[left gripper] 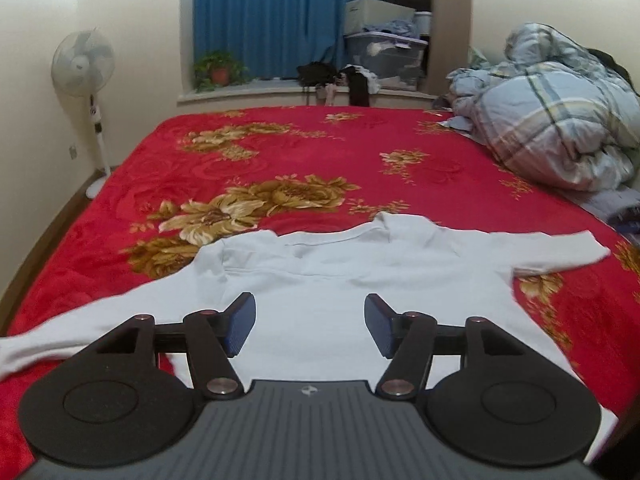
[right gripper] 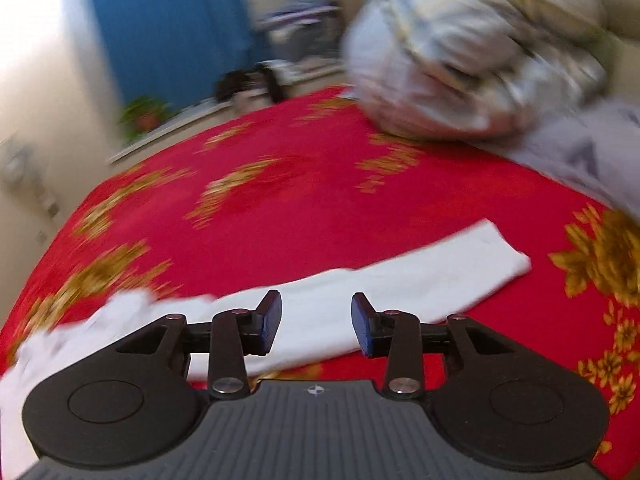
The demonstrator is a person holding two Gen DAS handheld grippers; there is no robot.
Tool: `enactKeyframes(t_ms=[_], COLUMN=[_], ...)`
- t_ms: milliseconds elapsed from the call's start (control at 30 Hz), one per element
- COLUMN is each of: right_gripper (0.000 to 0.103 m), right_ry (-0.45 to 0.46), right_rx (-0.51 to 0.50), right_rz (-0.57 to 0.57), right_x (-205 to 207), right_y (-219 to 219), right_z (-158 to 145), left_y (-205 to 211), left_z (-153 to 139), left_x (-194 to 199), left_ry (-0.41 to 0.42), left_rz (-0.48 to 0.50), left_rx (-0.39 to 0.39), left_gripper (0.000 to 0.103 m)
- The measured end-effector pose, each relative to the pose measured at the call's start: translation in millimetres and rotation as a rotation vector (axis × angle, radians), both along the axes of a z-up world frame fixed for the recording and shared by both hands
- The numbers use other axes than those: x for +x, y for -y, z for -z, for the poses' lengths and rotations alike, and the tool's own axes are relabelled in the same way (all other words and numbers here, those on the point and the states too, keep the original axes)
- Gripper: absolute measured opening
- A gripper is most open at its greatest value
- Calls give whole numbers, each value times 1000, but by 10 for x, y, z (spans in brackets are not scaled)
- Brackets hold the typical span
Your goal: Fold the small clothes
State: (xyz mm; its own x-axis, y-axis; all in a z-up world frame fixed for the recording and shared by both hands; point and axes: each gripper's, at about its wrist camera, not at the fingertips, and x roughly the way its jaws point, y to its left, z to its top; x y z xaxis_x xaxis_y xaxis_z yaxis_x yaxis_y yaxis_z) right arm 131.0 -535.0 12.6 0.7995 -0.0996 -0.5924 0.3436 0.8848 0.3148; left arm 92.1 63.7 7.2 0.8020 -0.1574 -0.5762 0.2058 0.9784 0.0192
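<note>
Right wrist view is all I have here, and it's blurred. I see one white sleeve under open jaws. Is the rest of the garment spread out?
Observer: Yes. In the left wrist view the white shirt lies flat on the red blanket, collar away from the camera, both sleeves stretched out to the sides.
Operator: And the left gripper, is it holding any cloth?
Observer: No. The left gripper is open over the shirt body, nothing between its fingers.
Operator: Has any fold been made?
Observer: None that shows: neither sleeve is turned in over the body. The right gripper is open too, over the sleeve.
</note>
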Motion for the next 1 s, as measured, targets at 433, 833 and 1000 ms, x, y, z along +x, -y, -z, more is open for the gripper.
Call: enactKeyframes(t_ms=[433, 833, 1000], right_gripper=[40, 40, 6], right_ry=[-148, -88, -86], right_rx=[253, 270, 235], right_rz=[305, 374, 400], right_x=[398, 582, 591], right_y=[1029, 1190, 1157], right_z=[1201, 1425, 1391], left_y=[-116, -60, -80], left_z=[711, 727, 725], left_x=[483, 522, 523], left_ry=[-141, -141, -143], left_rz=[-125, -103, -111], left_rx=[52, 49, 49], left_gripper=[64, 64, 64])
